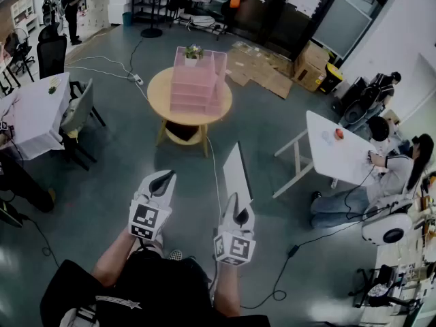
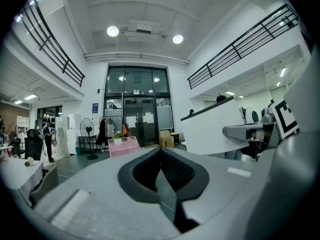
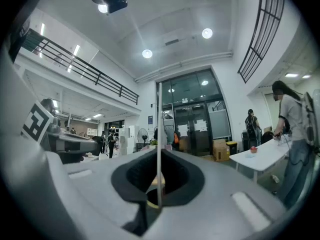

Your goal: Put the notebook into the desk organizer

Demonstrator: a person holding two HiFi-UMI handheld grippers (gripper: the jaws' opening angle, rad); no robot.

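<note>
Pink desk organizer (image 1: 196,87) on round table (image 1: 157,91)

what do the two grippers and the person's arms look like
The left gripper and right gripper both have pale grey, rounded shells that taper to a point, and black textured pads line the jaws. Each carries a white cube printed with black square markers. The person wears a black short-sleeved top with a white graphic.
</note>
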